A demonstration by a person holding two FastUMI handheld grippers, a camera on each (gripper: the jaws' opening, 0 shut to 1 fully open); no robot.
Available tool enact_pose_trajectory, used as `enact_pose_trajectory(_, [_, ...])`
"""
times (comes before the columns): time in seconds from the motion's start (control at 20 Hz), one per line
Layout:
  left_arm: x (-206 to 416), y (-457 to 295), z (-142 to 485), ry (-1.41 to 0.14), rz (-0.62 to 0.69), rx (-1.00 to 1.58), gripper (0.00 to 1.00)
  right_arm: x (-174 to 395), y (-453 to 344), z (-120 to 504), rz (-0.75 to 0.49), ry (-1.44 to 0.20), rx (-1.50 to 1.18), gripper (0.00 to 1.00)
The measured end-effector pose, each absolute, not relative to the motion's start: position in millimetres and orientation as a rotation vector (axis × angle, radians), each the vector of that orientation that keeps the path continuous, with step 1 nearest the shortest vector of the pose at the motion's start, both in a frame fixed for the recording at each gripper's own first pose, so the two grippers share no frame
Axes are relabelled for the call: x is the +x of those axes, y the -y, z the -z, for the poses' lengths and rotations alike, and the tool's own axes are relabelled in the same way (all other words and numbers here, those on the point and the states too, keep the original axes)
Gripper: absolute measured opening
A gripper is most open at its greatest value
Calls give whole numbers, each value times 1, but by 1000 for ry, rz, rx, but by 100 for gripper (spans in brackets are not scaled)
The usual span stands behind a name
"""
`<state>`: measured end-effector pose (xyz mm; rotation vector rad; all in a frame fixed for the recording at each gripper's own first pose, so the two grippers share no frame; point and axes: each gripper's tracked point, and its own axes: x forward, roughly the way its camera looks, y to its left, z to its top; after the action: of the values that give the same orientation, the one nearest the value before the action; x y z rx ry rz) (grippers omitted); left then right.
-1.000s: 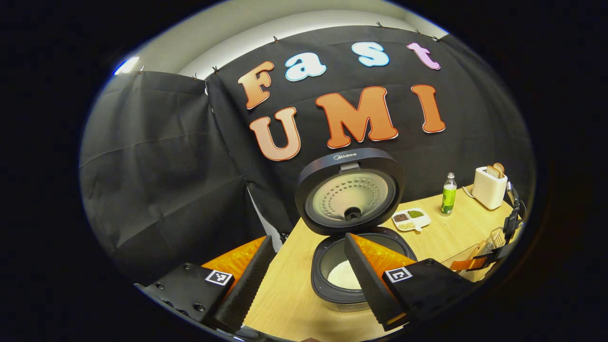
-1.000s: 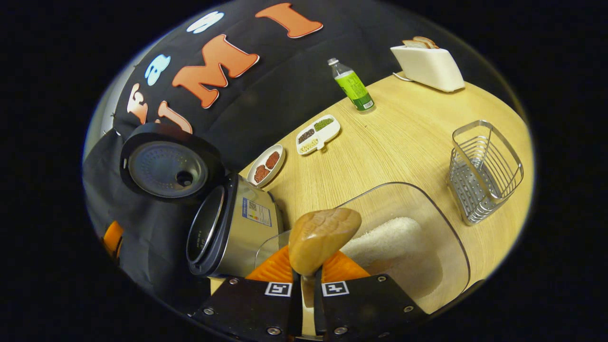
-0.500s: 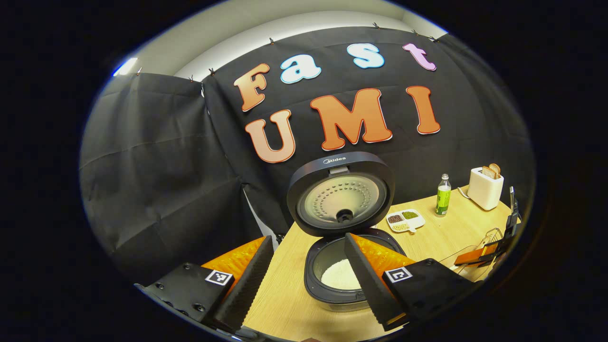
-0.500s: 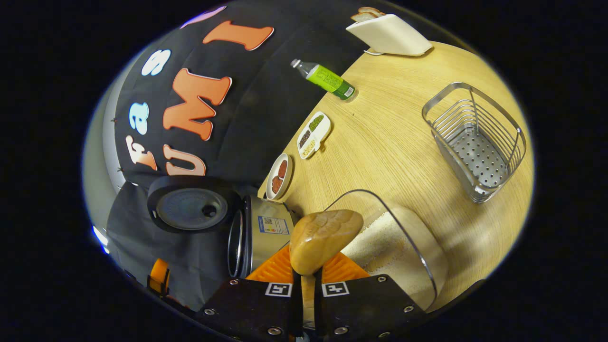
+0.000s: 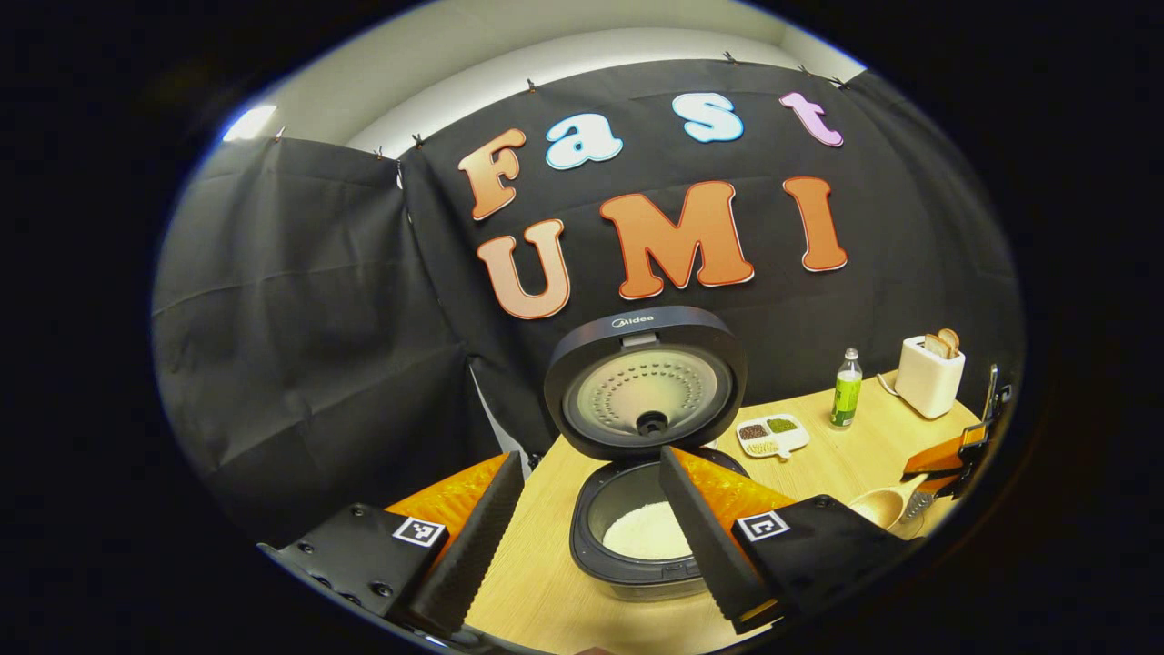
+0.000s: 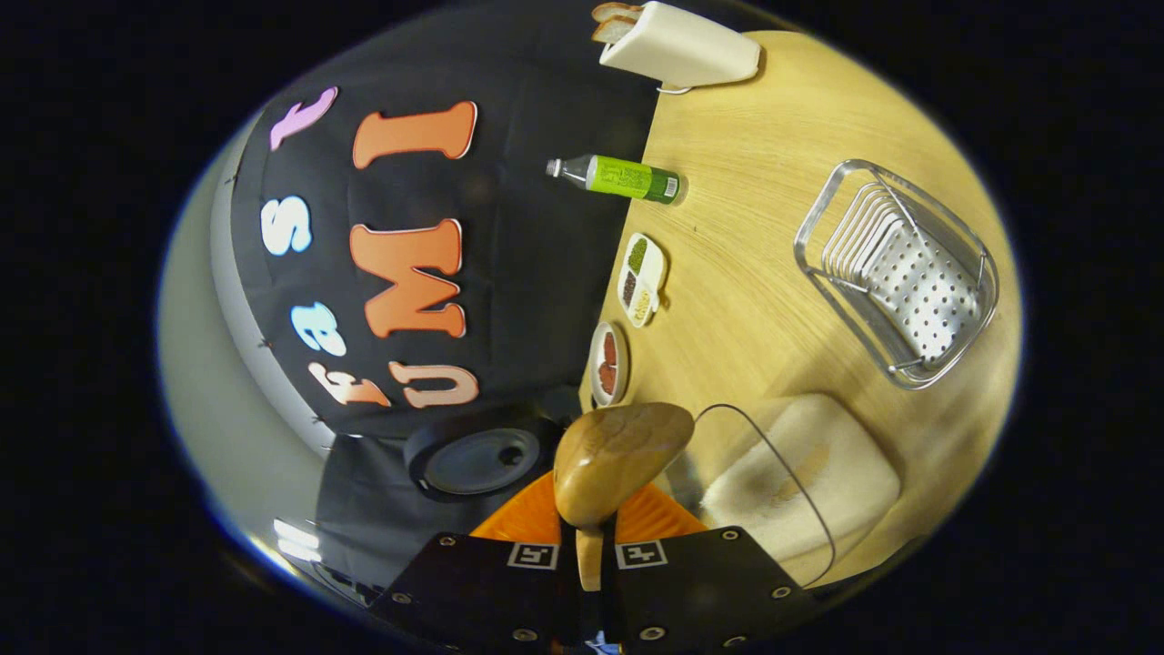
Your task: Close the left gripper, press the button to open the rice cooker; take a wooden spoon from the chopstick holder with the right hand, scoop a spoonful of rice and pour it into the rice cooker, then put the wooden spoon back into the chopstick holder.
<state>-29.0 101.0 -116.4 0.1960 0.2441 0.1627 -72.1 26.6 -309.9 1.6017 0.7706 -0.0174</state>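
Over the last second the right gripper (image 6: 589,546), jaws clamped on the rounded wooden spoon (image 6: 618,459), has rolled sideways above the clear rice container (image 6: 800,473) on the counter (image 6: 755,227). The left gripper (image 5: 591,537) holds its jaws apart before the open black rice cooker (image 5: 641,537). Scooping appears imminent.

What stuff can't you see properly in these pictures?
- Left gripper view: part of the rice cooker pot sits behind a finger.
- Right gripper view: the wooden spoon hides the cooker's body; the spoon's hollow faces away, so rice in it cannot be told.
- Food in the divided dish is too small to name.
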Motion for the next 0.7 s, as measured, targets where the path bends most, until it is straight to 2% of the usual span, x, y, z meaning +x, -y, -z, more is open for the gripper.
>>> enact_pose_trajectory(0.05, [-30,-103,115,-240,-171,191,94,-65,-26,301,2,-755,1644,9])
enact_pose_trajectory(0.1, [-31,-105,113,-234,-178,188,100,-57,-28,290,-18,-737,1689,9])
enact_pose_trajectory(0.2, [-34,-110,110,-223,-194,184,100,-39,-38,271,-63,-705,1766,9])
enact_pose_trajectory(0.25, [-35,-114,109,-216,-202,182,94,-30,-47,264,-86,-705,1782,8])
enact_pose_trajectory(0.3, [-37,-116,107,-213,-212,182,100,-23,-57,259,-110,-715,1784,8])
enact_pose_trajectory(0.35, [-40,-119,106,-209,-223,179,94,-16,-70,256,-132,-729,1777,9])
enact_pose_trajectory(0.7, [-58,-150,99,-186,-298,187,94,25,-119,251,-162,-805,1699,9])
